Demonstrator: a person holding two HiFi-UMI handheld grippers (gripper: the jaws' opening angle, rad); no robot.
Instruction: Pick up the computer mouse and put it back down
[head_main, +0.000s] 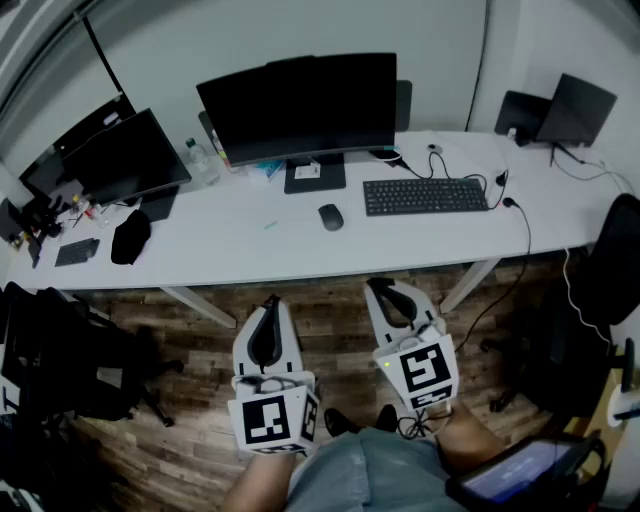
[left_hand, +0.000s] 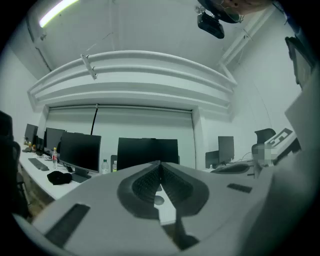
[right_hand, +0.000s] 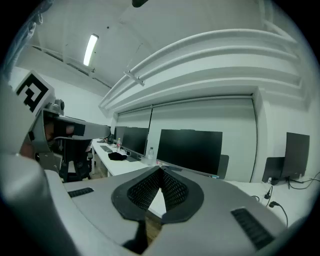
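lying well beyond both tongs (head_main: 269, 300) (head_main: 380, 286): mouse (head_main: 330, 216)

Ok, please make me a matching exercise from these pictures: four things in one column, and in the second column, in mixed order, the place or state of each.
Things:
1. computer mouse
2. keyboard
3. central monitor
4. right claw

Places or states:
A. shut and empty, over the wooden floor, short of the desk
B. at the back of the desk, screen dark
C. on the desk, right of the mouse
D. on the desk, in front of the central monitor, left of the keyboard

Pairs: 1-D; 2-C; 3-B; 4-A.
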